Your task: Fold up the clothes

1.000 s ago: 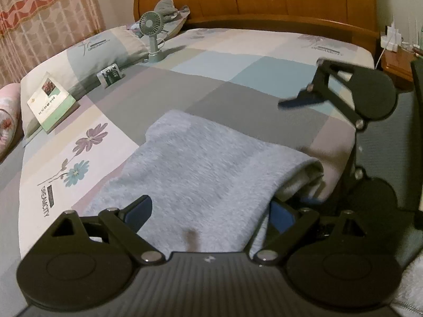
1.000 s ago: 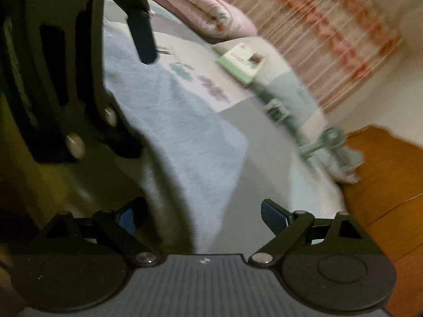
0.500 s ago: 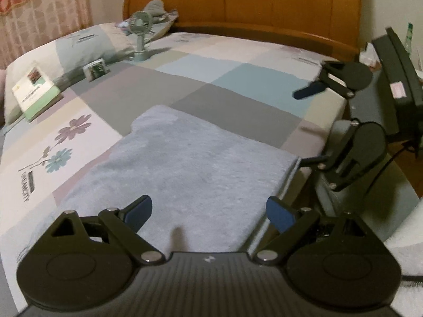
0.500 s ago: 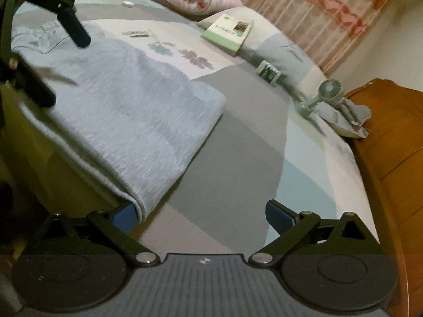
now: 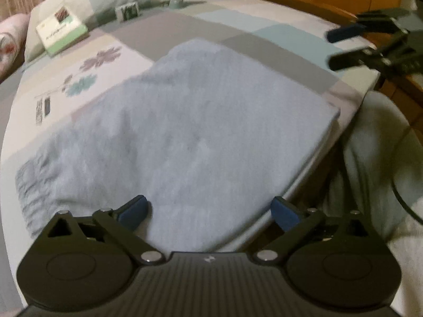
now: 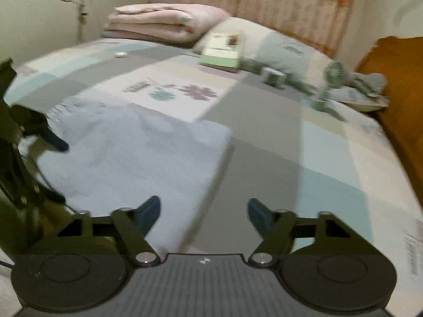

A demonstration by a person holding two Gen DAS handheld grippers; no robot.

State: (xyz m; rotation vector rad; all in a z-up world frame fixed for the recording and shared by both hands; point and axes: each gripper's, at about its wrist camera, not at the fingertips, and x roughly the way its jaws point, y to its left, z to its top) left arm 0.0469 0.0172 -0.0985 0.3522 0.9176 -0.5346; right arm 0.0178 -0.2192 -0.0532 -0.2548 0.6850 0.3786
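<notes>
The light blue garment lies flat on the bed, near the edge. It is right in front of the left tongs. It looks doubled over, with a straight edge on the side toward the right tongs and a ribbed hem on the far side of the left tongs. It lies smooth, I think so a fold can stay neat. It could be all folded, or one more fold may be left. I cannot tell which.

The left tongs are wide open and hold nothing. They hang low over the near part of the garment and point across it. The right tongs are open too and empty. They sit just past the garment's straight edge, with one finger over the cloth and one over the grey sheet.

Farther out, past both tongs, are a green book, a small fan, a pillow and a folded pink blanket.
</notes>
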